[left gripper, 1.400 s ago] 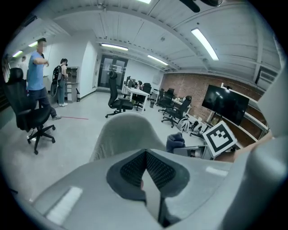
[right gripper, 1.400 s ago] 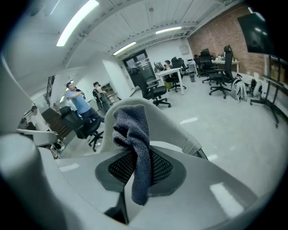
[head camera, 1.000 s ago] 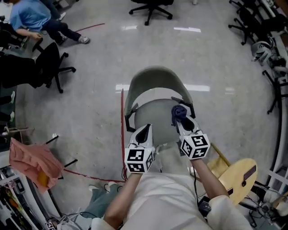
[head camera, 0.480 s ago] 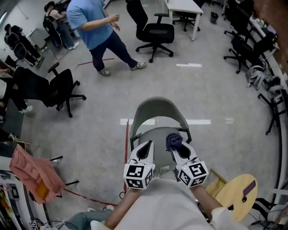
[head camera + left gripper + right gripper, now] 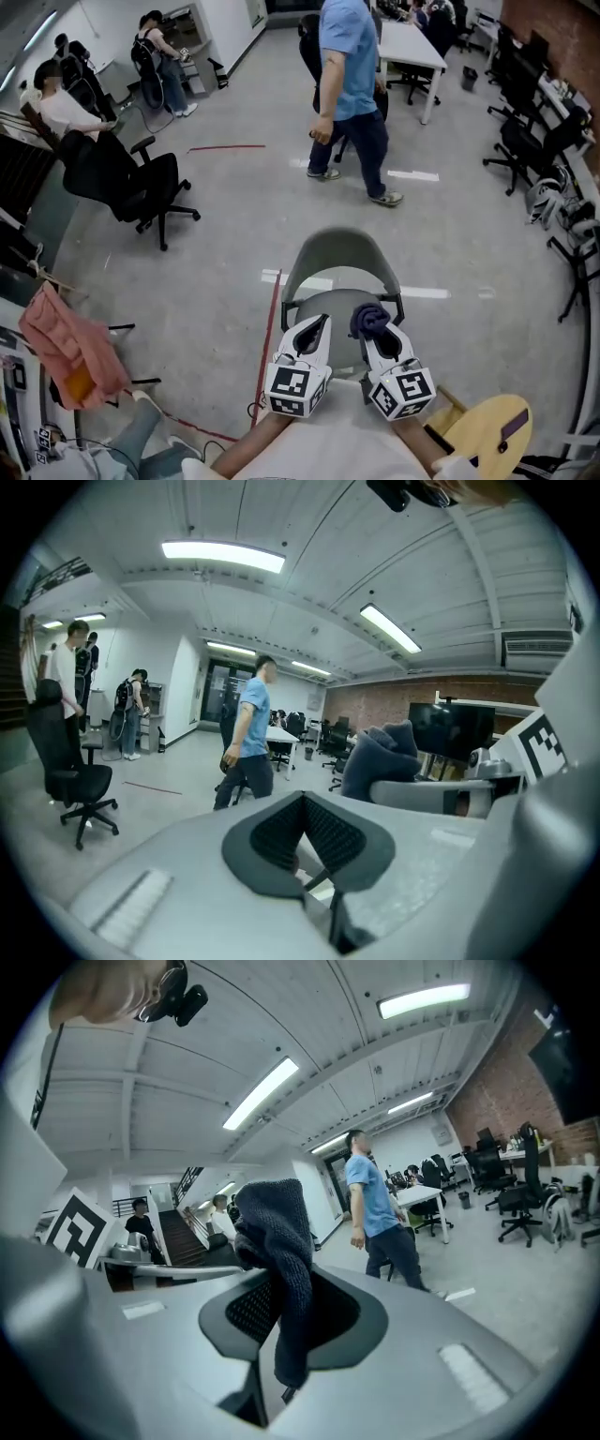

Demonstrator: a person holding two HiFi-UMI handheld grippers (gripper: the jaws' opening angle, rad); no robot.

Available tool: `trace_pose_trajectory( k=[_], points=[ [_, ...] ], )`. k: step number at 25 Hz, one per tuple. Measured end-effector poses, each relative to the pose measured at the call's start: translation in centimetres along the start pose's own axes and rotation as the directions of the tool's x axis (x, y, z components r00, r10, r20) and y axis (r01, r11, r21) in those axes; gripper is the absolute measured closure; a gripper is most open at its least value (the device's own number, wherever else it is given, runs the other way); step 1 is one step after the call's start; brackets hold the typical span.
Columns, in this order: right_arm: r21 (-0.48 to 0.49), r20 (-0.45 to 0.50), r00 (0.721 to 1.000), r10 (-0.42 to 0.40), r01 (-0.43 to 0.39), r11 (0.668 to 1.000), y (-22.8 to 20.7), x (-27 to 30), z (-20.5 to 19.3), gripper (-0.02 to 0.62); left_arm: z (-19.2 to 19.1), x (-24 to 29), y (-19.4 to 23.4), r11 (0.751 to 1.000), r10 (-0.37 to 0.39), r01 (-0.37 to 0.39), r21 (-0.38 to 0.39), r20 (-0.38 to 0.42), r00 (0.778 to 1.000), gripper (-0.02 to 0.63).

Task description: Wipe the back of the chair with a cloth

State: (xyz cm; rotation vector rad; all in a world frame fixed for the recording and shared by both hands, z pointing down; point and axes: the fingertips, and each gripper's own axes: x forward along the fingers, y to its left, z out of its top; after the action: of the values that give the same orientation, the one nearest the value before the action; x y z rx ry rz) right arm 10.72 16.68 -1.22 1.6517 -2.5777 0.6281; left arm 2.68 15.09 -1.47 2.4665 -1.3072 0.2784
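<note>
Over a grey chair [image 5: 339, 251], jaws of the right gripper [image 5: 377, 337] clamp a dark cloth [image 5: 369, 319]; the left gripper [image 5: 313, 330] jaws meet, empty.

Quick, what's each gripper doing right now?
Left gripper: jaws closed, nothing between them.
Right gripper: jaws closed on the dark blue cloth.

Open-plan office, rolling desk chairs [image 5: 141, 187], white desks [image 5: 408, 42], strip ceiling lights [image 5: 223, 555]

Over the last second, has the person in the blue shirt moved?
Yes. The person in the blue shirt has walked right, away from the red floor tape, toward the white table.
</note>
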Motion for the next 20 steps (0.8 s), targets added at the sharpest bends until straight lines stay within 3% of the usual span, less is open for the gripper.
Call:
trace_pose_trajectory(
  k=[8,20],
  points=[
    [-0.055,-0.003,0.999,0.050,-0.050,0.997,3.8,1.3,-0.8,0.514,-0.5,-2.1,2.0,0.998,0.056,-0.056,-0.013,0.028,0.998,0.604],
    [-0.056,-0.024,0.997,0.068,-0.069,0.996,2.9,0.8,-1.6,0.514,-1.5,-3.3,1.8,0.993,0.114,-0.113,-0.025,0.028,0.993,0.604]
  ],
)
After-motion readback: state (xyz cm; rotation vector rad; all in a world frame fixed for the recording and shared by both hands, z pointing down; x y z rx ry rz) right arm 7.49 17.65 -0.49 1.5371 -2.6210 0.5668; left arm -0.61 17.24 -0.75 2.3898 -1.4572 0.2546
